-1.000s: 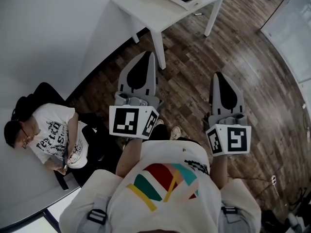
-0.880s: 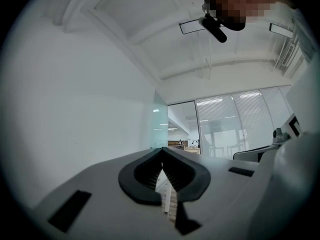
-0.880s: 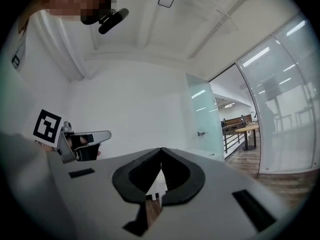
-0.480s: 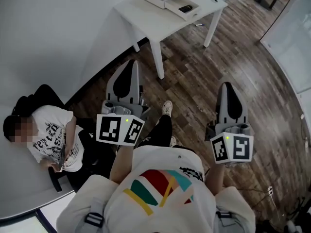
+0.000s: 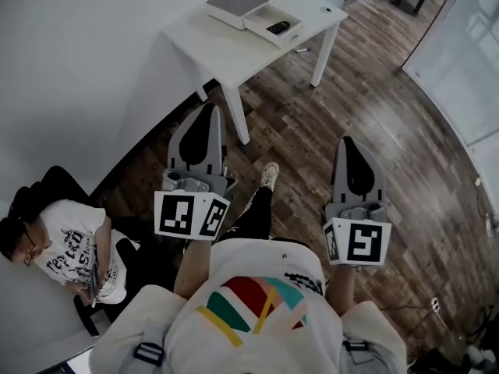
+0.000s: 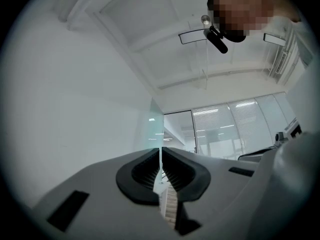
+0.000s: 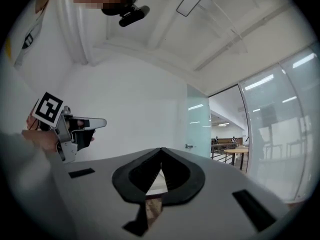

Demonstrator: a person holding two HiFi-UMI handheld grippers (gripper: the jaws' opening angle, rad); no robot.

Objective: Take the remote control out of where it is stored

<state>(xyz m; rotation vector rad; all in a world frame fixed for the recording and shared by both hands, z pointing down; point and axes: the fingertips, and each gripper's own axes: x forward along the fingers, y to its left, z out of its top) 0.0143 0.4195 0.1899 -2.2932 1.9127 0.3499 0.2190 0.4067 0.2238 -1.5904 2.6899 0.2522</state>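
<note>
The white table (image 5: 222, 49) carries a white box (image 5: 236, 3) by its far edge. Left gripper (image 5: 206, 111) and right gripper (image 5: 347, 142) hang well short of the table, jaws closed on nothing. The remote control (image 5: 278, 28) lies in the box's open tray, its long axis running toward the table's right corner. Its front end is too small to tell.

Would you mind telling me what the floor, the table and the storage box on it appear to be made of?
Floor: brown planks with visible grain and seams, wood or wood-look laminate, slight sheen.
Table: smooth matte white with no grain, probably painted wood or laminate.
Storage box: white body, grey lid, smooth; plastic or card, too small to tell.
</note>
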